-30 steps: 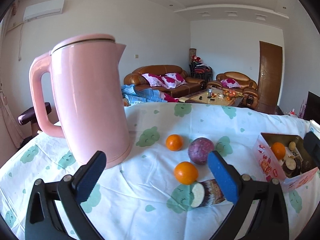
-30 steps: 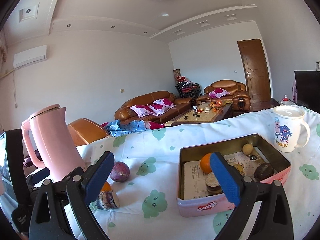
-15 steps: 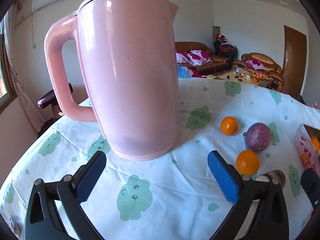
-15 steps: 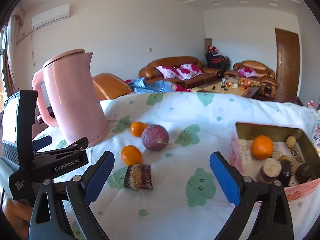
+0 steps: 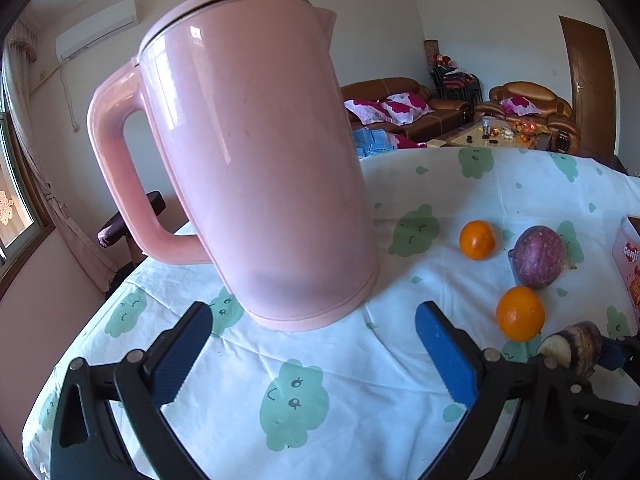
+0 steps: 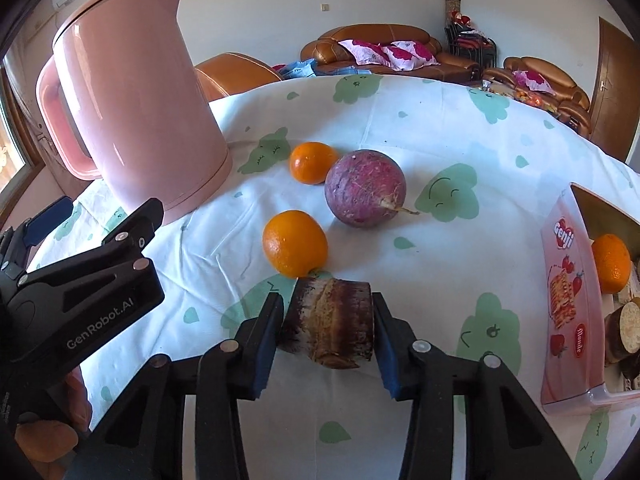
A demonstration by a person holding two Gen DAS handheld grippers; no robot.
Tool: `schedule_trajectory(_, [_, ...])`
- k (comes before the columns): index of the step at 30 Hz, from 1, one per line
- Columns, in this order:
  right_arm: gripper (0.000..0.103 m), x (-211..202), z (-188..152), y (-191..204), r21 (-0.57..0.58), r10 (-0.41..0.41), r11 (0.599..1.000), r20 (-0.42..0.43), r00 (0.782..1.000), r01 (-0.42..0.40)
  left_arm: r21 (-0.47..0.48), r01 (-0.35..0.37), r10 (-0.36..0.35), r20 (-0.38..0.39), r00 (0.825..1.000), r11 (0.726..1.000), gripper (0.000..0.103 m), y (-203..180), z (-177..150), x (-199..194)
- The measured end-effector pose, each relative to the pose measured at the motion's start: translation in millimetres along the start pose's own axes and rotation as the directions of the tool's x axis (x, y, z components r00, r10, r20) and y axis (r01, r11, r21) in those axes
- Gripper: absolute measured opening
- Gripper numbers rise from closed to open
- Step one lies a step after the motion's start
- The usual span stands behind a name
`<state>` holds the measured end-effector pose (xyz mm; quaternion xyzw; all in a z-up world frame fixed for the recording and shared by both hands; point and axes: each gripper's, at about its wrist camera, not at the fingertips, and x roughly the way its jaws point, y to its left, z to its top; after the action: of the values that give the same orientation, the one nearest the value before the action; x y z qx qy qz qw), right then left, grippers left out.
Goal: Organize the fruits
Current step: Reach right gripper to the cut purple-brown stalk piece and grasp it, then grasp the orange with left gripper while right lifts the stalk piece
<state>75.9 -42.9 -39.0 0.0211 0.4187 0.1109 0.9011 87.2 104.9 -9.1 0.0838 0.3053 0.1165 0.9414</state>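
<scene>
A short cut piece of purple-brown cane (image 6: 330, 322) lies on the white cloth with green clouds. My right gripper (image 6: 326, 305) straddles it and its jaws are closing, the blue pads touching both cut sides. Just beyond the piece sit an orange (image 6: 295, 242), a round purple fruit (image 6: 365, 188) and a second orange (image 6: 312, 162). My left gripper (image 5: 312, 316) stands open in front of the pink kettle (image 5: 256, 160), nothing between its fingers. The left wrist view shows the cane piece (image 5: 572, 348) at the lower right, with both oranges (image 5: 520, 314) (image 5: 477, 240) and the purple fruit (image 5: 538, 256).
A pink tin box (image 6: 564, 300) stands open at the right, holding an orange (image 6: 610, 262) and cut cane pieces. The tall kettle (image 6: 136, 100) stands at the left. The table's left edge drops off beside the kettle. Sofas and a coffee table lie beyond.
My right gripper came down and left from the box to the cane piece and its jaws closed onto it. My left gripper swung left and closer to the kettle, staying open.
</scene>
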Motion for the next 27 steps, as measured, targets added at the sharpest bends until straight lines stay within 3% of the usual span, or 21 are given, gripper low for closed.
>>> schedule_trajectory(2, [0.045,-11,-2,-8,0.030,0.005,1.000,0.029,1.000,-0.006,0.000,0.016,-0.016,-0.002,1.000,1.000,0.103,-1,0,0])
schedule_trajectory(4, [0.045,-32,-5,-17,0.075,0.014,0.997,0.126,0.992,-0.024,0.005,0.050,-0.050,0.005,0.999,0.999,0.103,-3,1,-3])
schedule_trajectory(7, [0.045,-57,-10,-25,0.100,-0.049,0.995,0.241,0.969,0.026,0.027,0.132,-0.133,0.039,0.990,0.991,0.103,-10,2,-12])
schedule_trajectory(10, [0.045,-72,-10,-32,0.126,-0.093,0.990,0.310,0.946,0.056,0.073,0.227,-0.231,0.061,0.971,0.971,0.103,-23,2,-21])
schedule_trajectory(16, [0.045,-89,-6,-47,0.162,-0.141,0.983,0.383,0.913,0.084,0.101,0.390,-0.392,0.004,0.920,0.915,0.100,-52,8,-27])
schedule_trajectory(19, [0.045,-88,-4,-56,0.176,-0.135,0.982,0.381,0.915,0.072,0.145,0.405,-0.402,-0.056,0.914,0.903,0.089,-75,14,-19])
schedule_trajectory(22, [0.045,-87,-2,-62,0.192,-0.132,0.979,0.373,0.918,0.062,0.173,0.404,-0.382,-0.147,0.912,0.898,0.069,-95,13,3])
schedule_trajectory(25, [0.045,-86,-2,-65,0.191,-0.125,0.980,0.367,0.922,0.057,0.149,0.430,-0.387,-0.250,0.888,0.891,0.057,-103,11,25])
schedule_trajectory(27, [0.045,-84,-1,-64,0.182,-0.123,0.982,0.362,0.924,0.059,0.094,0.469,-0.434,-0.255,0.864,0.878,0.050,-96,13,28])
